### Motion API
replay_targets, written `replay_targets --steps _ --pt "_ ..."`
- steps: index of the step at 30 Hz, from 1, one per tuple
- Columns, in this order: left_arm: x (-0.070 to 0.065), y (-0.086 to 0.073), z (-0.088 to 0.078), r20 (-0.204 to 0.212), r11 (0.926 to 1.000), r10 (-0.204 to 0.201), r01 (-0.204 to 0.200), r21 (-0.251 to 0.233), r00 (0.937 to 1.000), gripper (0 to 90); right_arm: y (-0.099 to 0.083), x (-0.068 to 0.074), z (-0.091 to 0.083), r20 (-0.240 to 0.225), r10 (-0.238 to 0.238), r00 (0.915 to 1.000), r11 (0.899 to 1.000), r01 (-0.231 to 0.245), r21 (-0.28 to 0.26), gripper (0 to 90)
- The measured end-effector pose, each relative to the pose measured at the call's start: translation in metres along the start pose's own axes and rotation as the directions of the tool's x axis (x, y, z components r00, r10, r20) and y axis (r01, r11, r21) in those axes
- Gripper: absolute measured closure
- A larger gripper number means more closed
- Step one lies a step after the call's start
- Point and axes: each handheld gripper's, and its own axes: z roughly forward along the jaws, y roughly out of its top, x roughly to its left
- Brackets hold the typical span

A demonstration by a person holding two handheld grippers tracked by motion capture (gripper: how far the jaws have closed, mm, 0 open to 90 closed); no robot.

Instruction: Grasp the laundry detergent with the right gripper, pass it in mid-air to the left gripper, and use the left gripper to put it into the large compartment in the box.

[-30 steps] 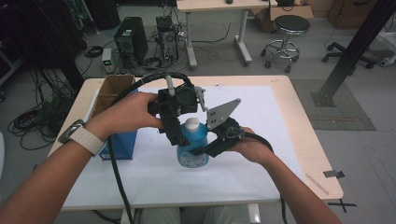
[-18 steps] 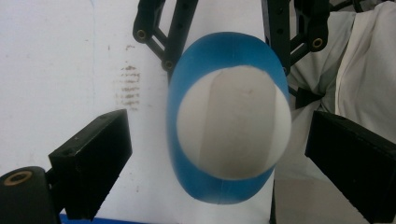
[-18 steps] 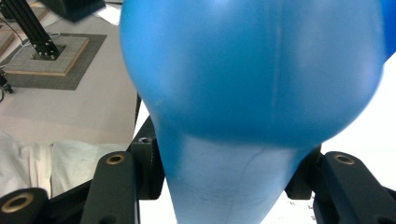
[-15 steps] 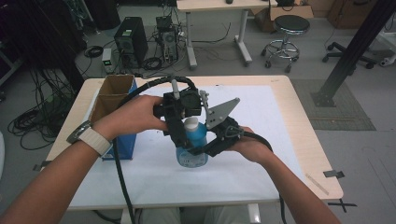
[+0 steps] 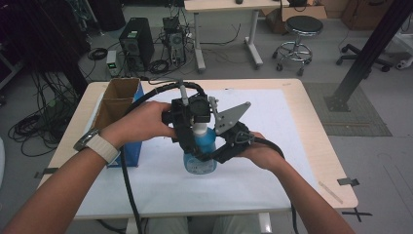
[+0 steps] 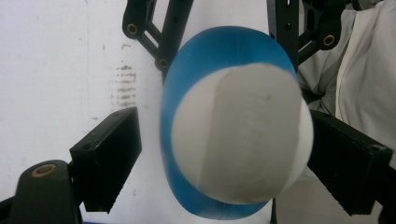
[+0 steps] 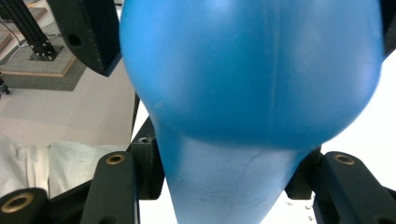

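Observation:
A blue bottle [image 5: 198, 165] with a white cap [image 5: 198, 128] stands upright on the white sheet [image 5: 277, 117] at mid-table. My right gripper [image 5: 210, 155] comes in from the right and is shut on the bottle's body [image 7: 252, 70], one jaw on each side. My left gripper [image 5: 195, 122] hangs over the bottle from above, open. In the left gripper view its jaws straddle the cap [image 6: 240, 140]. The right-hand pad [image 6: 345, 168] sits at the cap's edge, and the left-hand pad [image 6: 109, 156] stands well apart from it.
An open cardboard box [image 5: 117, 105] with a blue side stands at the table's left edge, close to the left forearm. Cables trail from both grippers toward the front edge. Bare white sheet lies right of and behind the bottle.
My left gripper has shifted slightly right and down over the cap. The bottle and my right gripper have stayed where they were.

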Motion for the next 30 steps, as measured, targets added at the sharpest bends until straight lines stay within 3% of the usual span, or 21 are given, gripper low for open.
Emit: replay_targets --steps 30 --pt "-0.0013 0.0021 0.0 0.001 0.9998 0.02 -0.02 -0.002 0.9998 29.3 0.0018 0.001 0.0026 -0.001 -0.01 1.0 1.0 0.01 0.002 45.0"
